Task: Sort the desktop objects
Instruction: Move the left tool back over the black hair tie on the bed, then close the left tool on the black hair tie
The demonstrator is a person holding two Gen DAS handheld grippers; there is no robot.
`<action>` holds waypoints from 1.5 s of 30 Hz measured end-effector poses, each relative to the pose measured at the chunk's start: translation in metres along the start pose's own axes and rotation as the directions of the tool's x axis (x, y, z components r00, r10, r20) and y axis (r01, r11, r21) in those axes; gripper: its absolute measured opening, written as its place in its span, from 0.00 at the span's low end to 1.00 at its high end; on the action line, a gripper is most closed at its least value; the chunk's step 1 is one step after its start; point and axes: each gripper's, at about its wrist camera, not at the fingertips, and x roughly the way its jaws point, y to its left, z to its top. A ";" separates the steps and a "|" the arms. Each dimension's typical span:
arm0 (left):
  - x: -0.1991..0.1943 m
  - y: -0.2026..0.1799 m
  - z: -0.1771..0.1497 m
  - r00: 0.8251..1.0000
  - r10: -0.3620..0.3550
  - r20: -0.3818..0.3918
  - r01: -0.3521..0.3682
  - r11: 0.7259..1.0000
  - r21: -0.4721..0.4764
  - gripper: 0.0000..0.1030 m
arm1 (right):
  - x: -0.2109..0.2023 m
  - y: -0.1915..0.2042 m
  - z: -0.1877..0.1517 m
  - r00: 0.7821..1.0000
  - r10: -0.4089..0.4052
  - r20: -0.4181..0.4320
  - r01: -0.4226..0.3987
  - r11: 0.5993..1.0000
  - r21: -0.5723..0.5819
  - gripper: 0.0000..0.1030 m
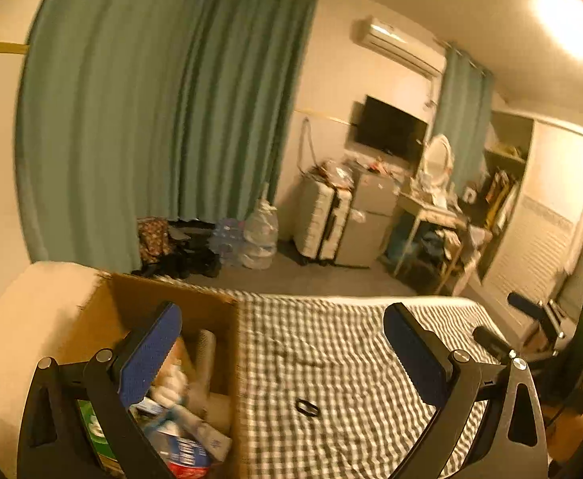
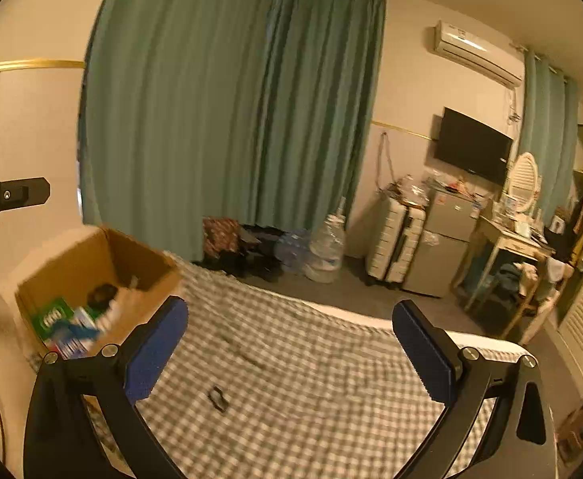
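Both claws gape empty; box point(image 2: 92, 263) labels blur unreadable.

Both wrist views look forward and slightly down between their own blue-padded fingers, across the checked bedspread point(image 1: 331, 359) toward the green curtains point(image 1: 151, 119) and the far wall. The left view sits close over the cardboard box point(image 1: 211, 311) — the right view sees that box point(image 2: 92, 255) from farther off, at its left. Both share bedspread, box, curtains and the wall television point(image 2: 473, 149).
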 end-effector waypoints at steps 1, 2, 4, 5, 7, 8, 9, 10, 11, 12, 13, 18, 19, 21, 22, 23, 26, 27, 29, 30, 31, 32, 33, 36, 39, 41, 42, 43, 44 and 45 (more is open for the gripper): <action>0.006 -0.005 -0.003 1.000 -0.013 -0.017 0.013 1.000 0.005 1.00 | -0.002 -0.008 -0.003 1.000 -0.009 -0.008 0.009 1.000 0.007 1.00; 0.013 -0.011 -0.007 0.999 -0.028 -0.038 0.029 1.000 0.009 1.00 | -0.006 -0.014 -0.006 1.000 -0.015 -0.016 0.016 1.000 0.016 1.00; 0.032 -0.026 -0.019 0.995 -0.057 -0.086 0.059 0.998 0.024 1.00 | -0.009 -0.031 -0.014 0.999 -0.023 -0.036 0.024 0.999 0.045 1.00; 0.041 -0.033 -0.024 0.992 -0.065 -0.106 0.069 0.997 0.036 1.00 | -0.008 -0.039 -0.019 0.999 -0.028 -0.042 0.031 0.997 0.068 1.00; 0.064 -0.048 -0.037 0.986 -0.070 -0.151 0.081 0.994 0.068 0.98 | -0.007 -0.050 -0.028 0.998 -0.029 -0.053 0.034 0.994 0.104 1.00; 0.077 -0.054 -0.045 0.982 -0.071 -0.177 0.086 0.993 0.082 0.97 | -0.003 -0.055 -0.032 0.998 -0.026 -0.062 0.033 0.992 0.123 1.00; 0.091 -0.059 -0.054 0.977 -0.074 -0.201 0.094 0.991 0.094 0.91 | 0.001 -0.060 -0.038 0.997 -0.019 -0.081 0.031 0.989 0.145 1.00; 0.106 -0.063 -0.063 0.972 -0.062 -0.228 0.089 0.990 0.106 0.86 | 0.006 -0.062 -0.042 0.995 -0.013 -0.099 0.028 0.987 0.156 1.00; 0.122 -0.066 -0.072 0.965 -0.030 -0.262 0.065 0.990 0.127 0.84 | 0.012 -0.064 -0.048 0.992 -0.006 -0.122 0.026 0.986 0.162 1.00; 0.133 -0.065 -0.081 0.958 0.000 -0.288 0.043 0.989 0.144 0.82 | 0.020 -0.065 -0.054 0.988 0.003 -0.154 0.023 0.986 0.168 1.00; 0.147 -0.064 -0.090 0.948 0.034 -0.318 0.018 0.987 0.159 0.81 | 0.025 -0.066 -0.059 0.985 0.011 -0.171 0.019 0.985 0.172 1.00; 0.202 -0.053 -0.124 0.889 0.074 -0.453 -0.013 0.991 0.135 0.78 | 0.044 -0.073 -0.070 0.980 0.051 -0.193 -0.010 0.978 0.209 1.00; 0.209 -0.052 -0.130 0.880 0.079 -0.468 -0.016 0.990 0.138 0.78 | 0.047 -0.074 -0.072 0.979 0.056 -0.196 -0.012 0.976 0.216 1.00; 0.223 -0.053 -0.143 0.862 0.092 -0.498 -0.018 0.988 0.151 0.76 | 0.056 -0.077 -0.077 0.976 0.067 -0.206 -0.020 0.975 0.223 1.00; 0.230 -0.054 -0.150 0.854 0.092 -0.512 -0.014 0.988 0.155 0.75 | 0.059 -0.078 -0.080 0.975 0.070 -0.212 -0.022 0.975 0.223 0.99; 0.239 -0.055 -0.158 0.841 0.097 -0.532 -0.013 0.987 0.159 0.75 | 0.063 -0.078 -0.083 0.973 0.072 -0.218 -0.023 0.975 0.223 1.00; 0.253 -0.052 -0.178 0.815 0.100 -0.571 -0.014 0.988 0.153 0.72 | 0.076 -0.078 -0.093 0.965 0.085 -0.248 -0.028 0.974 0.224 1.00; 0.260 -0.050 -0.182 0.805 0.098 -0.585 -0.016 0.989 0.145 0.71 | 0.079 -0.079 -0.095 0.963 0.089 -0.255 -0.031 0.974 0.226 1.00; 0.272 -0.045 -0.190 0.789 0.100 -0.606 -0.022 0.991 0.135 0.68 | 0.086 -0.079 -0.100 0.959 0.098 -0.266 -0.036 0.973 0.228 1.00; 0.276 -0.044 -0.194 0.777 0.111 -0.620 -0.030 0.990 0.139 0.63 | 0.089 -0.079 -0.103 0.957 0.101 -0.272 -0.038 0.973 0.228 1.00; 0.279 -0.042 -0.198 0.767 0.120 -0.631 -0.037 0.989 0.144 0.62 | 0.091 -0.079 -0.105 0.956 0.103 -0.276 -0.039 0.973 0.227 1.00; 0.279 -0.043 -0.199 0.769 0.123 -0.628 -0.036 0.988 0.149 0.62 | 0.094 -0.079 -0.106 0.954 0.105 -0.280 -0.040 0.973 0.227 1.00; 0.279 -0.044 -0.200 0.771 0.126 -0.624 -0.035 0.987 0.156 0.61 | 0.096 -0.079 -0.109 0.952 0.107 -0.286 -0.042 0.974 0.225 1.00; 0.276 -0.045 -0.200 0.776 0.118 -0.619 -0.025 0.987 0.158 0.34 | 0.101 -0.077 -0.114 0.947 0.112 -0.300 -0.043 0.973 0.225 1.00; 0.272 -0.051 -0.199 0.777 0.117 -0.618 -0.008 0.984 0.177 0.08 | 0.102 -0.078 -0.115 0.942 0.119 -0.313 -0.043 0.970 0.238 0.99; 0.269 -0.055 -0.199 0.780 0.127 -0.612 -0.005 0.980 0.197 0.07 | 0.099 -0.080 -0.115 0.944 0.118 -0.309 -0.041 0.969 0.245 1.00; 0.266 -0.056 -0.198 0.781 0.130 -0.611 -0.003 0.979 0.205 0.06 | 0.097 -0.081 -0.114 0.946 0.115 -0.305 -0.037 0.968 0.248 1.00; 0.264 -0.057 -0.196 0.785 0.131 -0.606 -0.003 0.978 0.208 0.06 | 0.094 -0.082 -0.113 0.947 0.110 -0.300 -0.033 0.967 0.252 1.00; 0.261 -0.060 -0.190 0.791 0.131 -0.598 -0.004 0.978 0.209 0.06 | 0.092 -0.083 -0.112 0.949 0.107 -0.296 -0.029 0.966 0.255 1.00; 0.258 -0.060 -0.186 0.798 0.133 -0.588 -0.007 0.977 0.211 0.06 | 0.090 -0.084 -0.110 0.951 0.102 -0.291 -0.024 0.965 0.261 1.00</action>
